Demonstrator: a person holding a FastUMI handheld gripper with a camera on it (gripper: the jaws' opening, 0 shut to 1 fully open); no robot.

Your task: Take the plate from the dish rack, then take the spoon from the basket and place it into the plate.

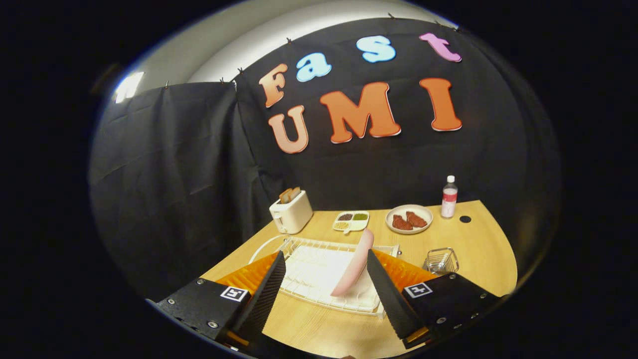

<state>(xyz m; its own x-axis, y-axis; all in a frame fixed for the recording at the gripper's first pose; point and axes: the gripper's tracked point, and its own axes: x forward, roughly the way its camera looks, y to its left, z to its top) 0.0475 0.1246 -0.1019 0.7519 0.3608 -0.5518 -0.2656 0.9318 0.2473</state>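
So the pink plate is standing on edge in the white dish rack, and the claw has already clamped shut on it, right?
Not quite. The pink plate does stand on edge in the white dish rack, but the claw is open: the gripper view shows its fingers spread wide, the plate between them, nearer the right one.

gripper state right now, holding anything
gripper: open, holding nothing; the pink plate stands in the dish rack between its fingers, untouched.

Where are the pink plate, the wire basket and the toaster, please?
pink plate (355, 267): gripper view, mid edge, standing in the rack between the open fingers.
wire basket (441, 260): gripper view, front wall.
toaster (293, 215): gripper view, front face.
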